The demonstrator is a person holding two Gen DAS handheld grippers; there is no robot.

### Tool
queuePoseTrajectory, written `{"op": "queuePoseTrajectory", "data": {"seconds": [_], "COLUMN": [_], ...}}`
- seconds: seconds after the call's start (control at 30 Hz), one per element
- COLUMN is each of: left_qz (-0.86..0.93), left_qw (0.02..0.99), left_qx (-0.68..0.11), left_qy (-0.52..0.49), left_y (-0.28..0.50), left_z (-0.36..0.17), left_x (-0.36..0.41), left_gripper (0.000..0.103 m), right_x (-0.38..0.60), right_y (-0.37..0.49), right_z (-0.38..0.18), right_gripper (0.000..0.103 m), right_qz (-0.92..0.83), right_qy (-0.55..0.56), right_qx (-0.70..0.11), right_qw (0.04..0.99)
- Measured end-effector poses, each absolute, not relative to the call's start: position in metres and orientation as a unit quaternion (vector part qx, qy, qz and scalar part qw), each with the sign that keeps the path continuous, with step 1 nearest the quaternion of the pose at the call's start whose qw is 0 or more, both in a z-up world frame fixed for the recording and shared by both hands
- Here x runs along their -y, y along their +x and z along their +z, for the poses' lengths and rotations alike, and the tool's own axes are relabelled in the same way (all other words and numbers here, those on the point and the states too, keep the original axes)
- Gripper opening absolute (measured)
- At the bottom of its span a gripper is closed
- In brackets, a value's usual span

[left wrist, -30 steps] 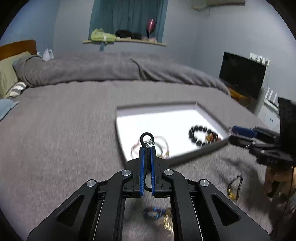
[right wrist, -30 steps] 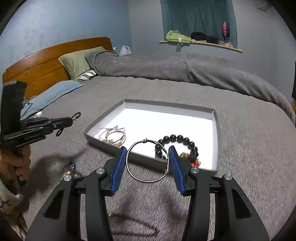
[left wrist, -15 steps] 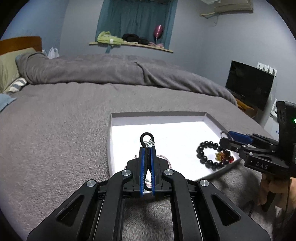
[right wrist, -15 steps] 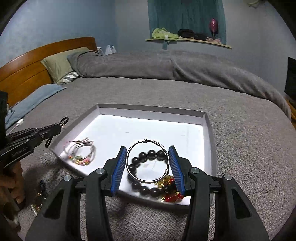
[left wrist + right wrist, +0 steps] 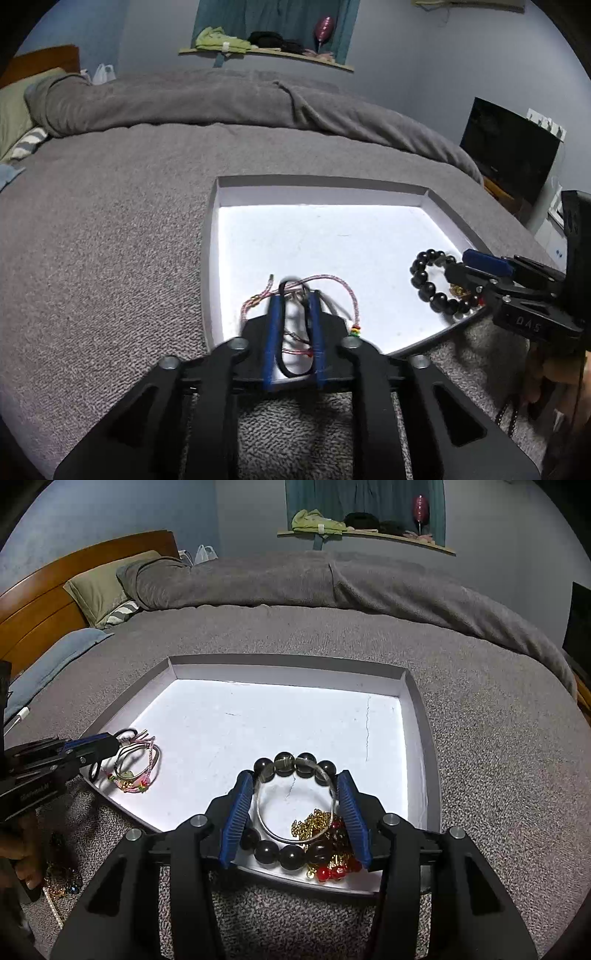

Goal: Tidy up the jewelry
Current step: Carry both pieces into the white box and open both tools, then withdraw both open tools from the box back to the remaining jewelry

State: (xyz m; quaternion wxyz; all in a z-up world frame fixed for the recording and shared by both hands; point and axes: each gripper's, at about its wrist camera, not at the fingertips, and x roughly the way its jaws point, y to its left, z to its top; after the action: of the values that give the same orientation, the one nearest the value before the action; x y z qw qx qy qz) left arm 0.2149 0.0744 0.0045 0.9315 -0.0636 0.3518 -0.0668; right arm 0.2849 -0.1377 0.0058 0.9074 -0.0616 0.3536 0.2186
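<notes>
Spread wide across both views: a grey woven bed cover (image 5: 110, 240), with a brown wooden headboard (image 5: 55, 590) and an olive pillow (image 5: 103, 583) at the far left and a dark flat screen (image 5: 509, 147) off to the right.

Set on the cover, a shallow white cardboard tray (image 5: 288, 664) with low walls, holding the sorted jewelry.

Over its near right corner, the right gripper (image 5: 295, 775), lettered "DAS" on its black body as seen from the left wrist. Blue pads parted around a thin silver wire bangle (image 5: 280, 836), with a gap showing at the left pad – no squeeze on it. Directly under the bangle, a bracelet of large glossy black beads (image 5: 266, 849), and beside that a gold chain with red beads (image 5: 314, 823).

Over the near left corner, the left gripper (image 5: 295, 297), jaws just opened and now slightly apart, with a blurred black cord loop (image 5: 282, 354) hanging loose between the pads. Lettering on its side too small to read. Below it in the tray, pink braided cord bracelets (image 5: 136, 775).

Outside the tray, on the cover at lower left – a small heap of loose beads and chain (image 5: 55, 886), beside the person's hand (image 5: 22, 842) gripping the left handle.
</notes>
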Motion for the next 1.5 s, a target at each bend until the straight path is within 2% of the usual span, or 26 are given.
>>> {"op": "queuePoseTrajectory", "data": {"seconds": [0.03,0.07,0.3,0.4,0.47,0.53,1.07,1.5], "left_qz": [-0.064,-0.064,-0.062,-0.063,-0.064,-0.066,-0.075,-0.107], "left_qw": [0.933,0.934,0.937,0.939,0.941,0.945,0.95,0.935], "left_qx": [-0.349,-0.347,-0.341,-0.337,-0.331,-0.321,-0.297,-0.338], "left_qy": [-0.061,-0.06,-0.051,-0.039,-0.03,-0.018,0.051,0.009], "left_y": [0.214,0.212,0.208,0.206,0.202,0.197,0.153,0.113], "left_z": [0.005,0.006,0.01,0.013,0.016,0.02,0.061,0.044], "left_x": [-0.074,-0.074,-0.073,-0.068,-0.065,-0.062,-0.047,-0.07], "left_gripper": [0.028,0.039,0.04,0.041,0.06,0.066,0.07,0.07], "right_x": [0.138,0.138,0.143,0.146,0.149,0.152,0.176,0.194], "right_y": [0.284,0.284,0.277,0.273,0.27,0.267,0.236,0.187], "right_z": [0.006,0.007,0.014,0.018,0.02,0.022,0.047,0.049], "right_gripper": [0.056,0.058,0.062,0.068,0.069,0.07,0.077,0.078], "right_qz": [0.219,0.22,0.223,0.222,0.222,0.221,0.232,0.246], "right_qy": [-0.061,-0.06,-0.053,-0.05,-0.049,-0.048,-0.026,-0.004], "right_qx": [-0.352,-0.35,-0.335,-0.327,-0.322,-0.32,-0.299,-0.3], "right_qw": [0.908,0.908,0.914,0.917,0.919,0.92,0.925,0.922]}}
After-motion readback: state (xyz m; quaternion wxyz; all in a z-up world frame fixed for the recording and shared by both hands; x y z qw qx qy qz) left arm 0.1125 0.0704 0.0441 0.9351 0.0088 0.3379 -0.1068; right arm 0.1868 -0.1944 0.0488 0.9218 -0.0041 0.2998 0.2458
